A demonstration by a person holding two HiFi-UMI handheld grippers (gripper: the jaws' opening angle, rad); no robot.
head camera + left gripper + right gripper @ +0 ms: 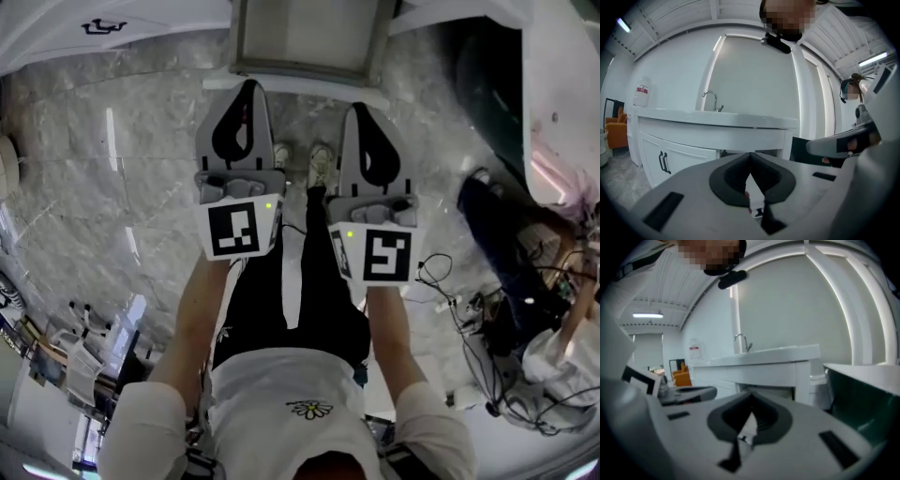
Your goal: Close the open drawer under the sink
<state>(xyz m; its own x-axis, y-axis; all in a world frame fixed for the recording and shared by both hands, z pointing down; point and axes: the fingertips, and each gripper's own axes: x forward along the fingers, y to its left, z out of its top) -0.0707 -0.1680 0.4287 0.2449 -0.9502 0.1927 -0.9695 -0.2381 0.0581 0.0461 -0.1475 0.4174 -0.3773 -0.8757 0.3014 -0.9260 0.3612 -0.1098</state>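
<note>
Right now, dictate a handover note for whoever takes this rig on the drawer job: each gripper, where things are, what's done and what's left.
Left hand-held gripper: shut, empty, aimed at the drawer.
Right hand-held gripper: shut, empty, alongside the left one.
Drawer: open, pulled out from the white vanity below the faucet, straight ahead of both grippers. Neither appears to touch it.
Done: nothing on the drawer yet.
Left: bring a gripper to the drawer front and push it in until it sits flush.
</note>
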